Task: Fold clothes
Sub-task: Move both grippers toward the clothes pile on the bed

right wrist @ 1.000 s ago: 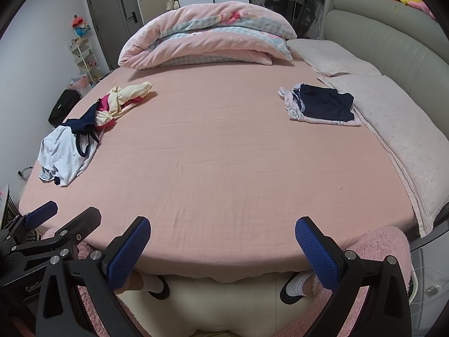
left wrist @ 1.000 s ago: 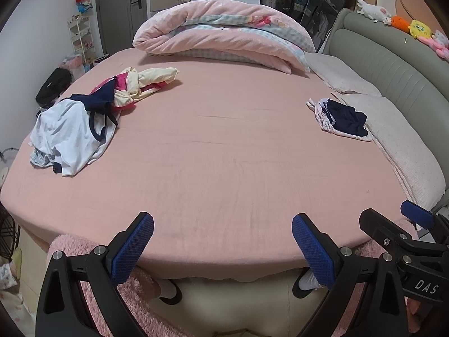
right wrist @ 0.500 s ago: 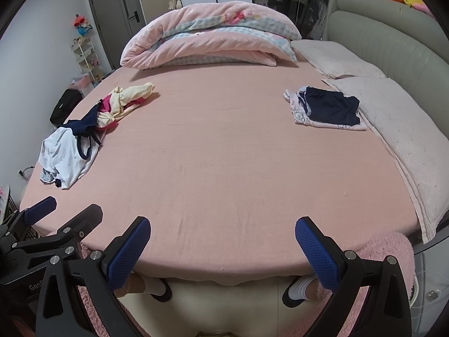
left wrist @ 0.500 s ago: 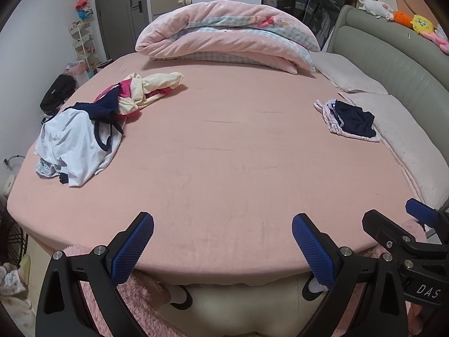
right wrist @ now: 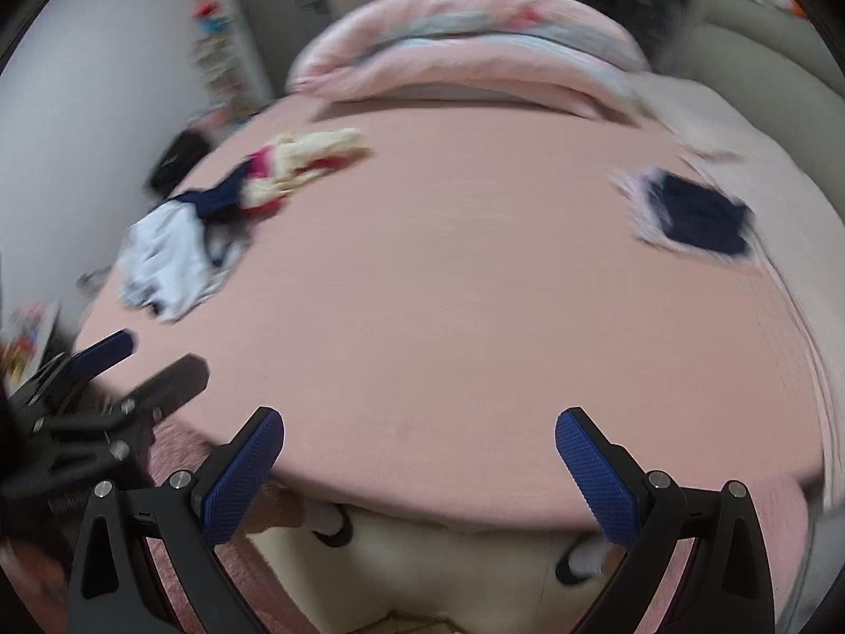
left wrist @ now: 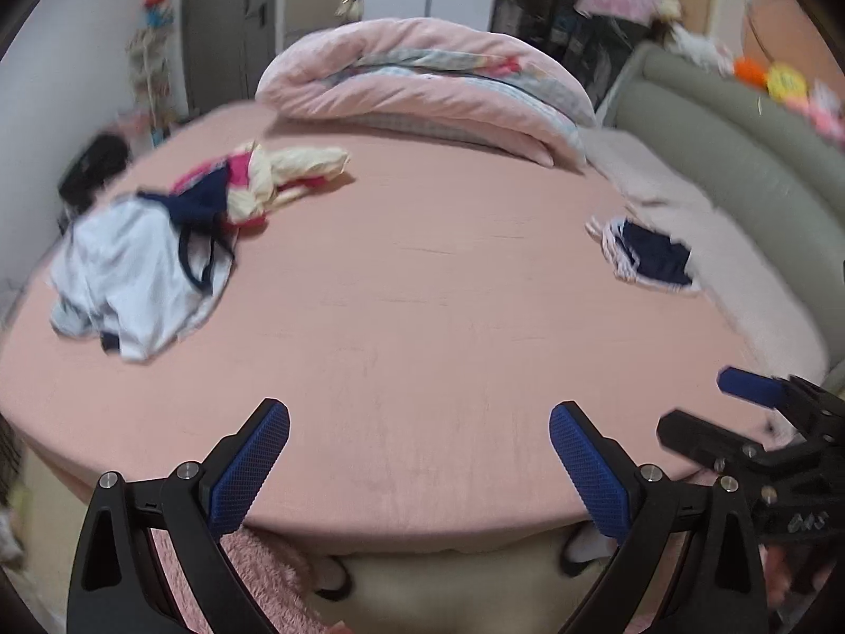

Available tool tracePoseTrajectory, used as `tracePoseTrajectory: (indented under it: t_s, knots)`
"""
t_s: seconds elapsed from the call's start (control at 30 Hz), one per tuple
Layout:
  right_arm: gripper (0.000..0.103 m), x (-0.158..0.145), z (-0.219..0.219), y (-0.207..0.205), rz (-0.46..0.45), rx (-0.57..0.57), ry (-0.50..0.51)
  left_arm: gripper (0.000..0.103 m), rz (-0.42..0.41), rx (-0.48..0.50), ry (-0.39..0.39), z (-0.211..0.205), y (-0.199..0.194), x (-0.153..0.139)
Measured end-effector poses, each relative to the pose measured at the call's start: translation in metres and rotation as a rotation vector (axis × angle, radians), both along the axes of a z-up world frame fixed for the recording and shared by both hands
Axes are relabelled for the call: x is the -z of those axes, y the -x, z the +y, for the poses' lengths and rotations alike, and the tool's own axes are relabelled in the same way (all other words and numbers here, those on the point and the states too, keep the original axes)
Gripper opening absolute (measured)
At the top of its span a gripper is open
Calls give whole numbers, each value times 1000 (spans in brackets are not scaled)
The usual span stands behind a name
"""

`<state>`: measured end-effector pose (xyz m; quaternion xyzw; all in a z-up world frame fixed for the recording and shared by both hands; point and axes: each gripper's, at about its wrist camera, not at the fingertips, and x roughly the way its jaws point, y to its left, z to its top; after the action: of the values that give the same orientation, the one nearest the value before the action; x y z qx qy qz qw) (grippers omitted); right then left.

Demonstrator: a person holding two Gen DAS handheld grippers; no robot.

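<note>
I see a crumpled clothes pile (left wrist: 158,264) on the bed (left wrist: 422,317); left gripper (left wrist: 420,462) and right gripper (right wrist: 420,467) both spread, empty.

No legible text — white marking on right claw (left wrist: 739,412) body too blurred.

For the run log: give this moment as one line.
left gripper: open, empty | right gripper: open, empty | unfolded clothes pile: bed's left side, untouched | folded stack: right, by pillows | both views motion-blurred
</note>
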<state>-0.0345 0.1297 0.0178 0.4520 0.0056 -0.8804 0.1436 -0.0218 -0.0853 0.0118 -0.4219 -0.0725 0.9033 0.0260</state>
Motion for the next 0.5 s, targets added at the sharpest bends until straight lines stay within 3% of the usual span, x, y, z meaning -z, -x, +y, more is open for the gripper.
tracePoseTrajectory:
  t_s: [0.1, 0.2, 0.37, 0.5]
  knots:
    - [103, -12, -29, 16, 60, -88, -39, 100, 6, -80, -36, -41, 2, 0]
    - [103, -13, -59, 46, 60, -137, -68, 100, 14, -180, -60, -89, 5, 4]
    - [103, 4, -131, 92, 35, -258, -89, 100, -1, -333, -78, -162, 23, 22]
    - [103, 21, -194, 128, 46, -339, -74, 99, -24, -422, -163, -218, 56, 49]
